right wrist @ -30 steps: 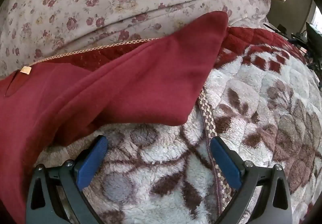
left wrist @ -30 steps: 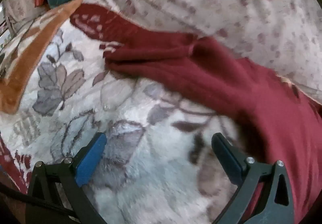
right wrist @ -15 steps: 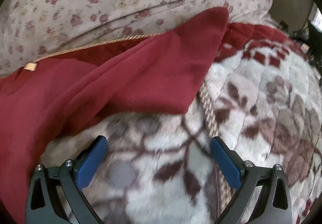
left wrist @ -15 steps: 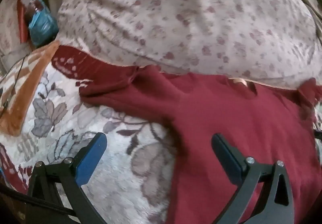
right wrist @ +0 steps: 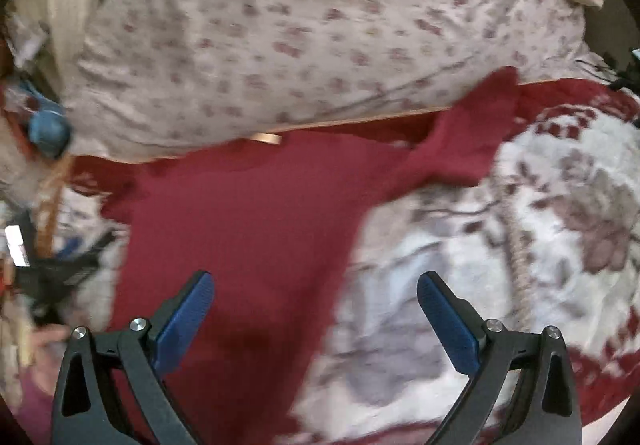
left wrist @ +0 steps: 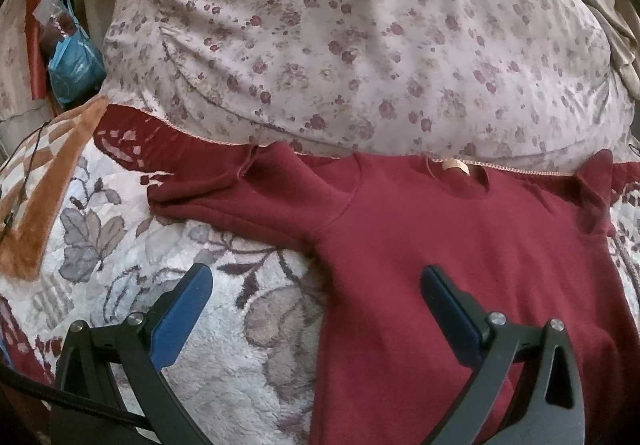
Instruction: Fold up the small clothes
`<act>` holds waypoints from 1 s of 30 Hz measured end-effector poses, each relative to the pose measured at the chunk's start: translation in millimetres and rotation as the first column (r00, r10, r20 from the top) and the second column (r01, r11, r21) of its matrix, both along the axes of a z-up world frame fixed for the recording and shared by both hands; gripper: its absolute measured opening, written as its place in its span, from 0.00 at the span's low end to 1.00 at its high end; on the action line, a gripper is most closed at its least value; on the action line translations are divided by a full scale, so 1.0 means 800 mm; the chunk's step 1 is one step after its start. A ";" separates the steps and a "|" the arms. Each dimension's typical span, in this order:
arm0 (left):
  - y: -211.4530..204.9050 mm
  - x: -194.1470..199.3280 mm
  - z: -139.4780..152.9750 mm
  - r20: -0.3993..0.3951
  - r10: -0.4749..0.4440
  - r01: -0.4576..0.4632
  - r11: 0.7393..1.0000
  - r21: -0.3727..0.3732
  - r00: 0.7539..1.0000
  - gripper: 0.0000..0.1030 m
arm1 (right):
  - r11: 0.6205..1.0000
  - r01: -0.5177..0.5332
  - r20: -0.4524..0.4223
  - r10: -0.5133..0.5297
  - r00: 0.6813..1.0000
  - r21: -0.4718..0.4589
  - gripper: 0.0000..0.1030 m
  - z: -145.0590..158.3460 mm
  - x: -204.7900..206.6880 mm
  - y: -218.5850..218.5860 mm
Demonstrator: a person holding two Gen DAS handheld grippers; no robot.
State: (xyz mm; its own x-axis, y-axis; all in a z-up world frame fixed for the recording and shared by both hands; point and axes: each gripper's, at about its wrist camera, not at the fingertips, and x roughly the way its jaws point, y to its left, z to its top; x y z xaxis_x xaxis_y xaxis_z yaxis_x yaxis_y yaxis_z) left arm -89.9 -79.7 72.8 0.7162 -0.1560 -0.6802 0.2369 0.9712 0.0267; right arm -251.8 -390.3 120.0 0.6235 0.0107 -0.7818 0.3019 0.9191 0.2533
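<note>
Red sweater (left wrist: 460, 245) flat — beneath both spread fingers (left wrist: 180, 315)

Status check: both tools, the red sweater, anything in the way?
Left tool open, empty. Right tool open, empty. Red sweater spread flat on fleece blanket, sleeves out, unfolded. Floral pillow butts against the collar edge.

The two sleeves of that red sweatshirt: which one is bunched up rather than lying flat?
The right sleeve, on the sweatshirt's side nearer the right gripper, stands up crumpled; the left sleeve lies stretched out sideways.
</note>
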 end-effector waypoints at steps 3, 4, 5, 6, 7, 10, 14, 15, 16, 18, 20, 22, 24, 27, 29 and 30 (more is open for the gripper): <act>0.002 0.000 0.000 -0.001 0.004 -0.004 1.000 -0.001 1.000 1.00 | 0.996 -0.082 0.026 0.081 0.996 0.023 1.00 0.016 0.009 0.052; 0.002 0.002 -0.001 -0.007 0.006 -0.006 1.000 -0.002 1.000 1.00 | 0.989 -0.130 0.028 0.128 0.991 0.066 1.00 0.022 0.014 0.067; 0.003 0.003 -0.001 -0.010 0.008 -0.008 1.000 -0.003 1.000 1.00 | 0.981 -0.164 0.025 0.162 0.986 0.101 1.00 0.025 0.020 0.079; 0.004 0.004 -0.001 -0.014 0.011 -0.011 1.000 -0.008 1.000 1.00 | 0.975 -0.186 0.025 0.184 0.983 0.120 1.00 0.033 0.021 0.088; 0.005 0.004 -0.001 -0.015 0.014 -0.014 1.000 -0.015 1.000 1.00 | 0.971 -0.203 0.029 0.201 0.979 0.126 1.00 0.040 0.020 0.097; 0.007 0.005 0.003 -0.012 0.016 -0.016 1.000 -0.027 1.000 1.00 | 0.961 -0.256 0.074 0.249 0.966 0.103 1.00 0.067 0.017 0.119; 0.006 0.005 0.004 -0.008 0.018 -0.018 1.000 -0.021 1.000 1.00 | 0.954 -0.288 0.092 0.280 0.955 0.084 1.00 0.075 0.028 0.130; 0.006 0.004 0.003 -0.010 0.018 -0.018 1.000 -0.020 1.000 1.00 | 0.961 -0.271 0.083 0.266 0.960 0.058 1.00 0.073 0.033 0.133; 0.006 0.005 0.003 -0.011 0.020 -0.020 1.000 -0.020 1.000 1.00 | 0.967 -0.256 0.087 0.254 0.963 0.015 1.00 0.068 0.043 0.138; 0.007 0.005 0.003 -0.009 0.025 -0.025 1.000 -0.019 1.000 1.00 | 0.968 -0.247 0.102 0.250 0.963 -0.036 1.00 0.061 0.059 0.145; 0.007 0.007 0.003 -0.008 0.033 -0.033 0.999 -0.016 0.999 1.00 | 0.970 -0.205 0.070 0.215 0.974 -0.133 1.00 0.048 0.082 0.151; 0.008 0.009 0.002 -0.011 0.036 -0.036 0.999 -0.016 0.999 1.00 | 0.968 -0.205 0.058 0.215 0.975 -0.147 1.00 0.036 0.099 0.154; 0.009 0.012 0.001 -0.017 0.038 -0.038 0.999 -0.016 0.999 1.00 | 0.974 -0.192 0.037 0.198 0.979 -0.124 1.00 0.027 0.111 0.155; 0.008 0.018 -0.002 -0.027 0.038 -0.039 0.999 -0.019 0.999 1.00 | 0.979 -0.204 0.040 0.204 0.978 0.004 1.00 0.025 0.114 0.159; 0.007 0.023 -0.003 -0.037 0.037 -0.038 0.999 -0.021 0.999 1.00 | 0.967 -0.243 0.039 0.241 0.970 0.076 1.00 0.035 0.109 0.167; 0.006 0.025 -0.003 -0.043 0.034 -0.035 0.999 -0.024 0.999 1.00 | 0.953 -0.279 0.037 0.277 0.960 0.120 1.00 0.042 0.106 0.173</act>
State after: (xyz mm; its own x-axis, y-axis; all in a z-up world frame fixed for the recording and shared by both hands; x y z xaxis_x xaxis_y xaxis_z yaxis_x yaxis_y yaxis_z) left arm -70.2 -75.2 70.2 0.6920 -0.1488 -0.7064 0.2038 0.9790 -0.0066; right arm -167.0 -252.2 153.6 0.5977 0.2806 -0.7510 0.0327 0.9274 0.3726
